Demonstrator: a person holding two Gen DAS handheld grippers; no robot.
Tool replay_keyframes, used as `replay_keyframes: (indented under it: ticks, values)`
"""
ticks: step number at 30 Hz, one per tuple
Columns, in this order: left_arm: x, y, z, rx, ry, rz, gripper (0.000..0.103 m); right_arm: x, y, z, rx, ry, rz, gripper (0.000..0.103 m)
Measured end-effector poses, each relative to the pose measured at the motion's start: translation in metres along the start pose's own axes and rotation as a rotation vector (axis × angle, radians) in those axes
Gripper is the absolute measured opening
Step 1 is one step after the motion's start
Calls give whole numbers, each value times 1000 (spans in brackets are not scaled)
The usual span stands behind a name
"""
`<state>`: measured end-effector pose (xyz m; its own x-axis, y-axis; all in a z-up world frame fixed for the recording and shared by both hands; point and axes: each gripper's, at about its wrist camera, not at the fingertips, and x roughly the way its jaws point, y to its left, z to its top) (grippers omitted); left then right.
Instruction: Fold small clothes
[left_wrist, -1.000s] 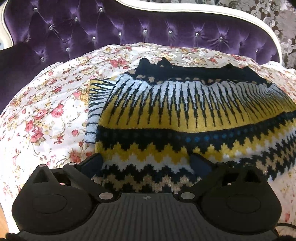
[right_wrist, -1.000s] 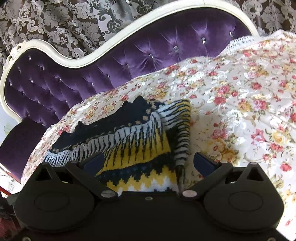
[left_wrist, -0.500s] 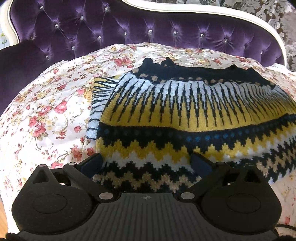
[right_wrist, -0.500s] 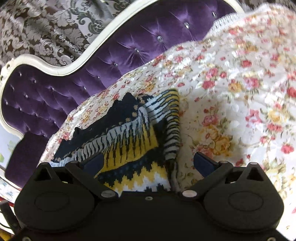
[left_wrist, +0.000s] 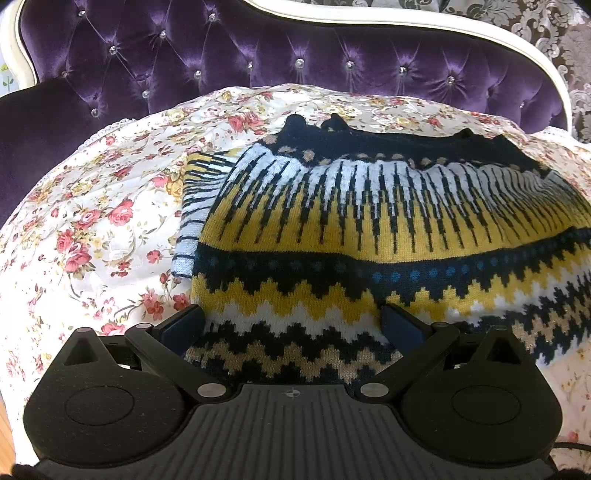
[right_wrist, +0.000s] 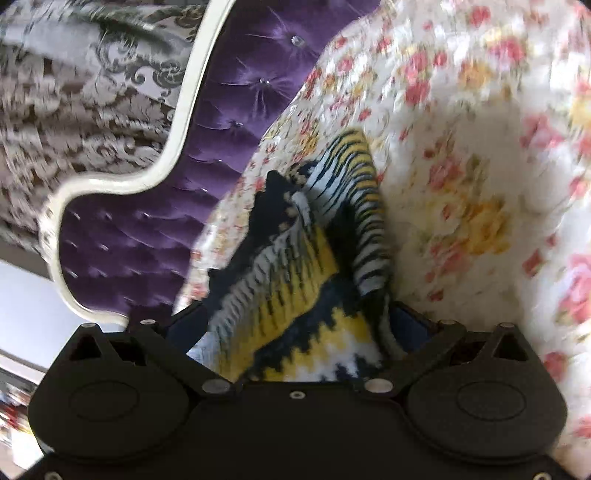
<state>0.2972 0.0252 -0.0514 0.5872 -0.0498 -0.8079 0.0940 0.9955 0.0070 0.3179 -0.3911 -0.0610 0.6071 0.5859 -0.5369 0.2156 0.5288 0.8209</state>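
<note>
Sweater (left_wrist: 369, 236) knit, yellow, black and white, lay on the floral bedspread (left_wrist: 92, 206), its near hem between the spread fingers of my left claw (left_wrist: 291, 325). My right claw (right_wrist: 299, 325) also stood spread, with a raised corner of the same knit bunched between its fingers, unpinched as far as I could tell. That view was blurred, so I judged the risk was closing on too little fabric: the corner might slip and the fold skew. Beyond rose the purple tufted headboard (left_wrist: 295, 55).

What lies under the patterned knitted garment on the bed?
The floral bedspread shows all around the knitted garment and runs beneath it. A striped layer of the garment pokes out underneath. Anything else below is covered.
</note>
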Motion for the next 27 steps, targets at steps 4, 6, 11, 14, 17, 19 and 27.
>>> replay_keyframes:
  ticks: [4, 6, 11, 14, 17, 19, 27]
  values:
    - [1, 0, 1, 2, 4, -3, 103, 10, 6, 3, -63, 1, 3, 103]
    - [2, 0, 2, 2, 6, -6, 103, 18, 10, 7, -87, 3, 2, 103]
    - [1, 0, 1, 0, 6, -5, 103, 30, 17, 15, -144, 20, 9, 103]
    - [2, 0, 1, -2, 9, -6, 103, 29, 17, 11, -197, 20, 29, 103]
    - [2, 0, 4, -2, 21, -6, 103, 28, 19, 9, -222, 35, 23, 103]
    - [2, 1, 5, -5, 25, -11, 103, 29, 19, 12, -204, 38, 23, 103]
    - [-16, -3, 24, -54, 44, -44, 101, 32, 20, 13, -153, 35, -8, 103]
